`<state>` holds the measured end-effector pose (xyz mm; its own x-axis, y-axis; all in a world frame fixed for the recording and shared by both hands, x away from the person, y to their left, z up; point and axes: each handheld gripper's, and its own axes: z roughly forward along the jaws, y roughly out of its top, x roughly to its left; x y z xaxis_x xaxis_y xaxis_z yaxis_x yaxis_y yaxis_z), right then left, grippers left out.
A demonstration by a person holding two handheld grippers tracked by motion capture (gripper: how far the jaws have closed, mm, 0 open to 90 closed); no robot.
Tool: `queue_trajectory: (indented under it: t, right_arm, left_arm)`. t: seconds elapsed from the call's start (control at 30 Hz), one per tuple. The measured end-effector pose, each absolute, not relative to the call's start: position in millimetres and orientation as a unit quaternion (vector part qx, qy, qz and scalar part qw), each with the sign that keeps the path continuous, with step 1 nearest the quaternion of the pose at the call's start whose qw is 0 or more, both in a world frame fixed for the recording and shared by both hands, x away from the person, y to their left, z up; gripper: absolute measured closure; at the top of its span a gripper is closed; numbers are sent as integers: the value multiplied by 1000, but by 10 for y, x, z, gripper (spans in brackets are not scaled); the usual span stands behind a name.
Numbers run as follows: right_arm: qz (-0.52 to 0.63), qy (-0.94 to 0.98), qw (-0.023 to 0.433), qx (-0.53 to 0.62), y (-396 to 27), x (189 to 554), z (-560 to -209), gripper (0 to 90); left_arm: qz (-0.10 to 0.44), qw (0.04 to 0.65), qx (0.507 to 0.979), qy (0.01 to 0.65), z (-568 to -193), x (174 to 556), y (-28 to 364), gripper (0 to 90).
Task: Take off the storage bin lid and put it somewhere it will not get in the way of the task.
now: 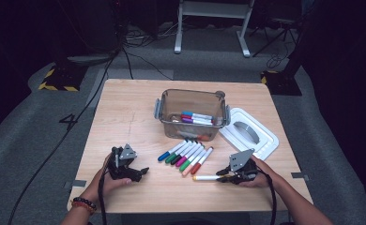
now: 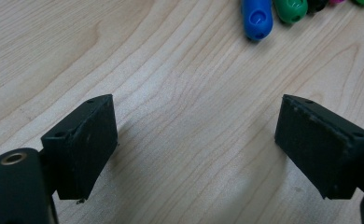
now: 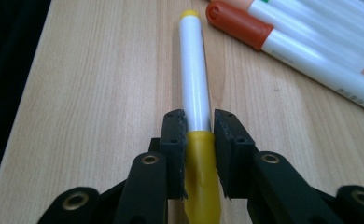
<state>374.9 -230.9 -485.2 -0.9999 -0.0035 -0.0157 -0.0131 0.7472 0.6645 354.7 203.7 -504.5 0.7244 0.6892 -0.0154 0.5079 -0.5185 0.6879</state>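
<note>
Near table front edge | my right gripper (image 3: 199, 140): jaws clamped on yellow marker (image 3: 195, 88), lying flat beside the marker row (image 1: 186, 157) | my left gripper (image 2: 196, 140): jaws spread wide, nothing between, over bare table (image 2: 171, 84).

Table (image 1: 125, 117) carries everything. Container (image 1: 191, 100) sits toward the far side, near centre; a few markers (image 1: 197, 117) lie inside it, side by side. Lid (image 1: 258, 138) lies flat just right of the container, touching or nearly touching its right end. In front of the container, a row of markers (image 1: 186, 156) lies close-packed and slanted, near ends pointing left. Right of that row's near end, a single marker (image 1: 206, 177) lies crosswise along the near edge, its right end between the jaws of the right gripper (image 1: 225, 174). Left gripper (image 1: 141, 172) rests well left of the row, near the front edge, nothing between its jaws
</note>
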Motion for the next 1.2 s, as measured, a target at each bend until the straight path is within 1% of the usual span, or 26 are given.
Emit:
queue_trajectory:
  t: [0.43, 0.87, 1.2]
  right_arm:
    - [376, 926, 25, 4, -2398, 3763, -4738, 749]
    - [407, 911, 54, 27, -2535, 3810, -4575, 750]
    - [415, 907, 63, 32, -2545, 3819, -4526, 749]
  left_arm:
    - [130, 347, 861, 348, -5046, 3548, 2036, 133]
    - [128, 347, 863, 345, -5046, 3553, 2040, 133]
    - [128, 346, 864, 343, -5045, 3557, 2043, 133]
